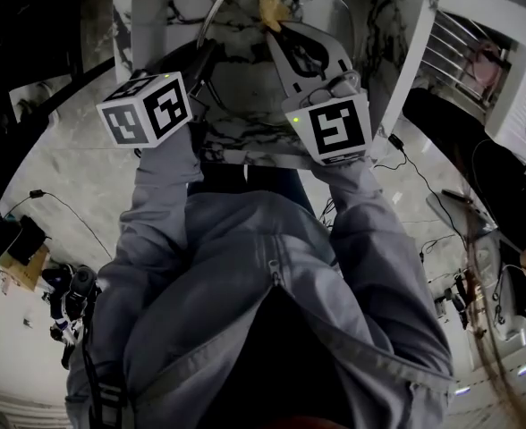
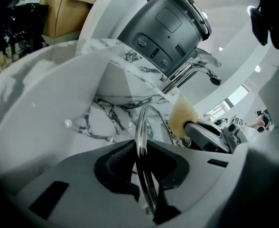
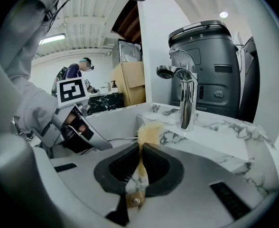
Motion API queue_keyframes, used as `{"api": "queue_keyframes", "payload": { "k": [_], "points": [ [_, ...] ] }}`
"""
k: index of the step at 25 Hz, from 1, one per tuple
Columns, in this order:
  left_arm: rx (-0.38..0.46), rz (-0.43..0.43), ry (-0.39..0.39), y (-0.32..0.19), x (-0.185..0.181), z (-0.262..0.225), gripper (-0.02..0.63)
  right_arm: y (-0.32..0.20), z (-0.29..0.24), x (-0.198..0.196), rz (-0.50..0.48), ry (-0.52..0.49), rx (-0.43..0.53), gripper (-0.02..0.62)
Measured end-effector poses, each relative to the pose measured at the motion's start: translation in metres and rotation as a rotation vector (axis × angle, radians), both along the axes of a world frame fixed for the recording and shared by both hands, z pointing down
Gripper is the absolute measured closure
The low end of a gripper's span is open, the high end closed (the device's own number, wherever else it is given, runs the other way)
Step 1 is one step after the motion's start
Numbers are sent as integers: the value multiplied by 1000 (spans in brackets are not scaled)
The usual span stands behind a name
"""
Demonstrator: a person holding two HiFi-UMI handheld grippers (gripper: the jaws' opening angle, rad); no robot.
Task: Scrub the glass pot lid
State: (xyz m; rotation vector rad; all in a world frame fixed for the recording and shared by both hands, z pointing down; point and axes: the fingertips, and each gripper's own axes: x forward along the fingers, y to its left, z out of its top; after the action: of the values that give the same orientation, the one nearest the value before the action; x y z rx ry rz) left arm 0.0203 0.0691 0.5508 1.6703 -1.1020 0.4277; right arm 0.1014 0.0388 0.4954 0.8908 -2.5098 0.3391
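- Nearest me, my left gripper has its black ribbed fingers closed on the steel-rimmed round glass pot lid. They pinch it by the rim, with the lid standing on edge and running straight out between them, on my side of the tall chrome tap.
- I read that edge-on hold as deliberate. It keeps both glass faces bare for scrubbing, and only a short stretch of rim is covered.
- My right gripper is clamped on the thin wooden handle of a pale-bristled scrubbing brush. The fingers are pressed together on it, low on the stem, so the bristle head sticks out past the tips towards the tap.
- The grip looks meant to give reach and a firm push without the fingers meeting the glass.
- The brush head sits just beside the lid's right face, between the lid and the tap. I cannot tell whether bristle and glass are touching.
- Both tools hang over the white grey-veined marble sink basin below the tap, a sensible place for drips to fall.
- The task appears to be at its start: lid presented, brush lined up, scrubbing about to begin.
- Behind the tap, on the marble counter, stands a dark grey rounded appliance, well apart from the lid.
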Motion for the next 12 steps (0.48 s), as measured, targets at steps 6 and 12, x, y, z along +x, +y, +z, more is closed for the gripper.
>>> {"api": "queue_keyframes", "payload": {
  "k": [6, 12],
  "points": [
    [12, -20, -23, 2, 2, -13, 534, 4, -13, 5, 2, 7, 14, 552],
    [4, -33, -36, 4, 3, -11, 537, 10, -14, 17, -1, 23, 18, 552]
  ]
}}
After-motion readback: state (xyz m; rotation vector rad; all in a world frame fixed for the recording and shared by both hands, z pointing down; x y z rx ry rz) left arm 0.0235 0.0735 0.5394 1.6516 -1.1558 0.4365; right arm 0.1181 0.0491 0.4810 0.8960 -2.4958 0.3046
